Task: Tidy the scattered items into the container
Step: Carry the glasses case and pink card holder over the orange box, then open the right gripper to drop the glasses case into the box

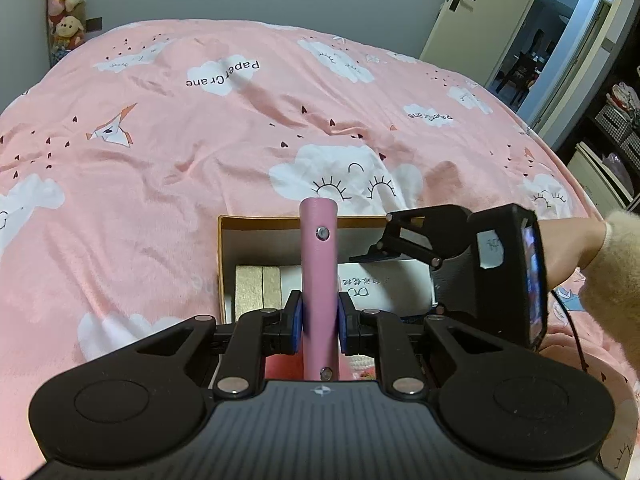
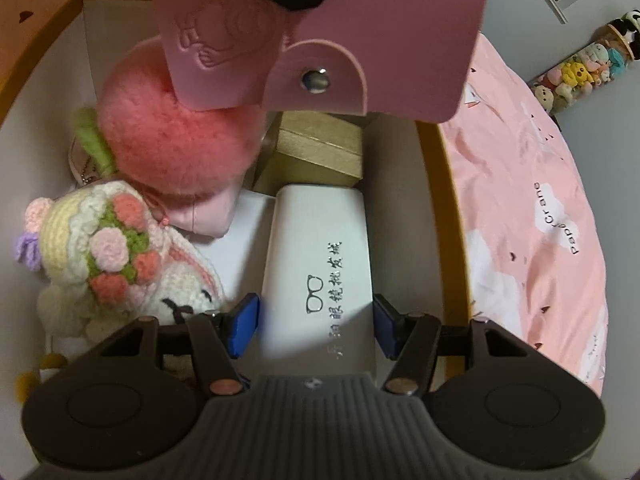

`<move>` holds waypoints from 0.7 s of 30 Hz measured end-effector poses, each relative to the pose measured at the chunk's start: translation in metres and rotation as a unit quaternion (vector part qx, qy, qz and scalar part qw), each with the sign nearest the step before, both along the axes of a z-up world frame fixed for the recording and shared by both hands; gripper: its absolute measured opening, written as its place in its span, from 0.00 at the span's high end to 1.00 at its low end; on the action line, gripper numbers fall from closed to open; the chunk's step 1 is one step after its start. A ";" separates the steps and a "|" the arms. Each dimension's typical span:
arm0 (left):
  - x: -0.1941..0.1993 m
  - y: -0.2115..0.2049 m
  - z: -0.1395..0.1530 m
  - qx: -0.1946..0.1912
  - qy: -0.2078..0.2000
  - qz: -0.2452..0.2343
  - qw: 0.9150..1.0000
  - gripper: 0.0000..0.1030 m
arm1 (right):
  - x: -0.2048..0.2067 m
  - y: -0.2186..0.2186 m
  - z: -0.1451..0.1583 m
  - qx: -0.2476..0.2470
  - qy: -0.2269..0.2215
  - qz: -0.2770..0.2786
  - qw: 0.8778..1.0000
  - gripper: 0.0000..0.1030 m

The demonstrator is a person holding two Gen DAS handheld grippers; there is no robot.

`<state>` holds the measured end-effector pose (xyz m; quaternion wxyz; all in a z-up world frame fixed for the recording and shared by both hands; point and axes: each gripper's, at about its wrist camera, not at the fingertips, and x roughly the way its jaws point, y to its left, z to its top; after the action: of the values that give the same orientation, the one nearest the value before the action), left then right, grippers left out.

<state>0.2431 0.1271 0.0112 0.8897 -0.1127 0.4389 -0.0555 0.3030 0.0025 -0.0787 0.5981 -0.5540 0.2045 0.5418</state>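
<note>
My left gripper (image 1: pixel 319 322) is shut on a pink leather case (image 1: pixel 319 276), held edge-up above the open cardboard box (image 1: pixel 256 221). The same case (image 2: pixel 320 36) hangs over the box in the right wrist view. My right gripper (image 2: pixel 316 324) is inside the box, jaws apart on either side of a white glasses case (image 2: pixel 320 252) without pressing it. It also shows in the left wrist view (image 1: pixel 384 256). In the box lie a pink plush ball (image 2: pixel 180 136), a crocheted doll (image 2: pixel 116 256) and a gold box (image 2: pixel 316 152).
The box wall (image 2: pixel 440 184) stands on a pink bedspread (image 1: pixel 200 160) with cloud prints. A tube of plush toys (image 2: pixel 580 68) stands by the wall. A door (image 1: pixel 480 12) is open at the far right. A sleeved hand (image 1: pixel 592 248) holds the right gripper.
</note>
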 end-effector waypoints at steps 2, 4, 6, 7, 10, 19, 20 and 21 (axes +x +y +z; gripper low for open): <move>0.002 0.000 -0.001 0.000 0.002 0.000 1.000 0.81 | 0.000 -0.001 -0.002 0.007 -0.001 -0.002 1.000 0.39; 0.003 -0.001 -0.003 0.000 0.003 -0.002 1.000 0.81 | -0.002 -0.003 -0.001 0.009 -0.004 -0.004 1.000 0.39; 0.004 -0.001 -0.003 0.000 0.004 -0.003 1.000 0.81 | -0.002 -0.006 0.002 0.012 -0.002 -0.010 1.000 0.37; 0.005 -0.002 -0.004 0.001 0.003 -0.004 1.000 0.81 | -0.002 -0.008 0.004 0.014 -0.001 -0.015 1.000 0.37; 0.006 -0.005 -0.002 0.011 -0.004 -0.008 1.000 0.81 | 0.000 -0.016 0.012 0.015 0.003 -0.038 0.999 0.37; 0.015 -0.021 0.008 0.043 -0.032 -0.032 0.998 0.81 | 0.017 -0.048 0.024 -0.014 0.071 -0.175 0.982 0.52; 0.016 -0.022 0.009 0.043 -0.034 -0.033 0.998 0.81 | 0.026 -0.050 0.021 -0.020 0.080 -0.194 0.978 0.52; 0.018 -0.023 0.009 0.043 -0.035 -0.034 0.998 0.81 | 0.030 -0.053 0.021 -0.024 0.092 -0.211 0.973 0.52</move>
<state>0.2608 0.1040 0.0204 0.9062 -0.0575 0.4130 -0.0705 0.3328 -0.0503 -0.0577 0.6638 -0.4605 0.3840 0.4470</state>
